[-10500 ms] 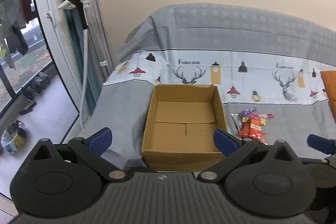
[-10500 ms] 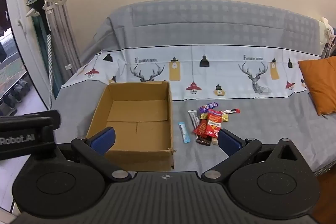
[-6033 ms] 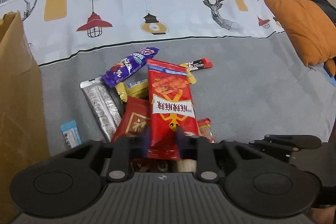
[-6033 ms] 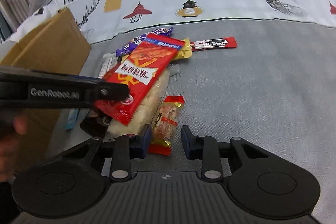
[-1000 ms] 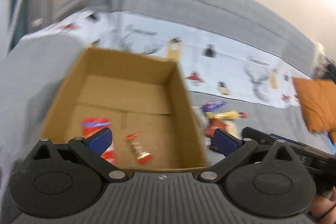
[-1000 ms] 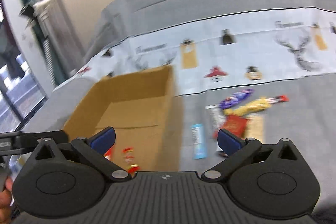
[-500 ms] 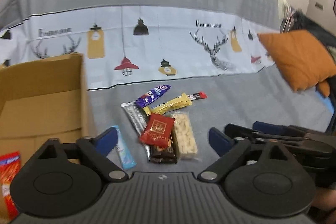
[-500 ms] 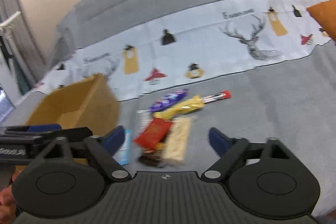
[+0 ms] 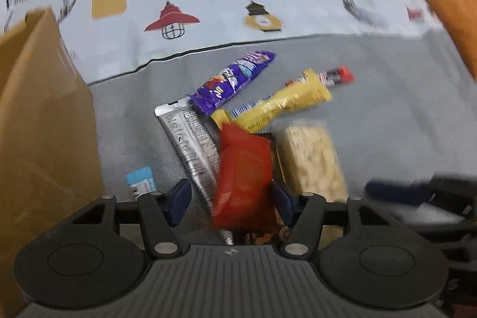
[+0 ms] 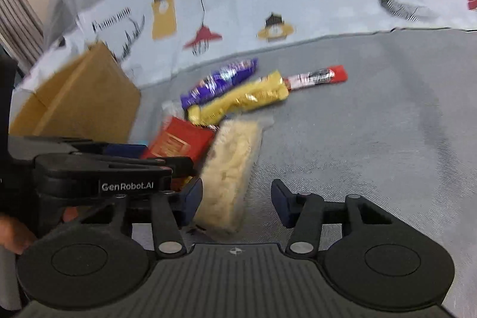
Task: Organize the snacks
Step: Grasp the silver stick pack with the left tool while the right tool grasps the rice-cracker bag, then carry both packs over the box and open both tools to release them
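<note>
The red packet [image 9: 243, 184] lies on the grey sofa cover [image 9: 387, 115], in the near part of the snack pile, between the blue fingertips of the left gripper [image 9: 231, 203]. Its fingers are partly open, one on each side of the packet, and I cannot tell if they touch it (the picture is blurred). Under the packet lie a silver wrapper [image 9: 190, 148] and a dark wrapper, and just beside it on the right lies a pale rice bar [image 10: 231, 169]. Farther away are a yellow packet [image 9: 280, 106], a purple packet [image 9: 232, 81] and a thin red-tipped stick [image 10: 316, 76]. A small blue packet [image 9: 140, 182] lies near the cardboard box [image 9: 41, 124], which stands left of the pile. The right gripper [image 10: 237, 203] is partly open and empty, with the near end of the rice bar between its fingers. An orange cushion [image 9: 450, 11] is at the far right.
</note>
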{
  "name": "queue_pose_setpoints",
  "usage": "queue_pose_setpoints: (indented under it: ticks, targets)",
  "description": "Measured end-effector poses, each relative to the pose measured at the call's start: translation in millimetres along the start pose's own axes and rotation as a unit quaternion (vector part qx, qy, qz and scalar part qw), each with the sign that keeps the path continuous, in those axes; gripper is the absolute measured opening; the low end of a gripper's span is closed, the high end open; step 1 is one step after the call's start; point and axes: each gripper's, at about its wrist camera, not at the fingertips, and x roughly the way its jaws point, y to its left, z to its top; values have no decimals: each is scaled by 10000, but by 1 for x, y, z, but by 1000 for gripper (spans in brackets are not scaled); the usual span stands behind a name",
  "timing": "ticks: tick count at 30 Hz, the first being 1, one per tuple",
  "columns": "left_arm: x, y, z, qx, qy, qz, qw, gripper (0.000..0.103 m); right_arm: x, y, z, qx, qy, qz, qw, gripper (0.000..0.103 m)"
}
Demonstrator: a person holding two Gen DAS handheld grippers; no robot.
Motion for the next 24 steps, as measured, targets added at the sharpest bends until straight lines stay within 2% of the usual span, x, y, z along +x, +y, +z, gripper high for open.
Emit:
queue_pose_setpoints:
  ticks: [2,3,5,6,7,8,9,11,14,18,20,22,24]
  targets:
    - [5,8,3,-222,114,-178,9995,60,12,0,1,76,184,173,9997,69]
    - [5,10,4,-302,121,-240,9992,55,16,8,1,-143,198,153,9996,77]
    - [3,14,4,-452,115,-288,9985,48,25,29,-1,-831,241,15,9962,78]
    - [2,16,4,-500,98,-289,9983,36,28,36,-3,-1081,223,-124,9938,70]
    - [-2,16,4,-532,63,-295,9981,33,28,37,-4,-1141,177,-230,9930,63]
    - [-5,16,4,-556,38,-310,9980,28,26,34,-2,-1037,123,-316,9940,48]
    - [-9,16,3,-576,51,-332,9978,25,22,26,0,-756,84,-239,9968,40]
    - [-19,15,-1,-616,141,-426,9971,24,13,9,1,-207,51,-130,9997,39]
    - [-33,11,-14,-708,247,-503,9959,23,-5,4,-6,-216,-37,-498,9985,39]
    - [-51,-2,-44,-621,325,-619,9956,22,-25,11,-22,-331,-50,-711,9969,39]
    - [-58,-8,-57,-494,235,-632,9965,24,-29,15,-31,-400,17,-706,9967,39]
    - [-61,-16,-61,-250,83,-467,9986,29,-30,17,-36,-500,50,-787,9956,39]
    - [-58,-20,-58,-32,-31,-293,9996,46,-34,13,-37,-470,6,-780,9958,39]
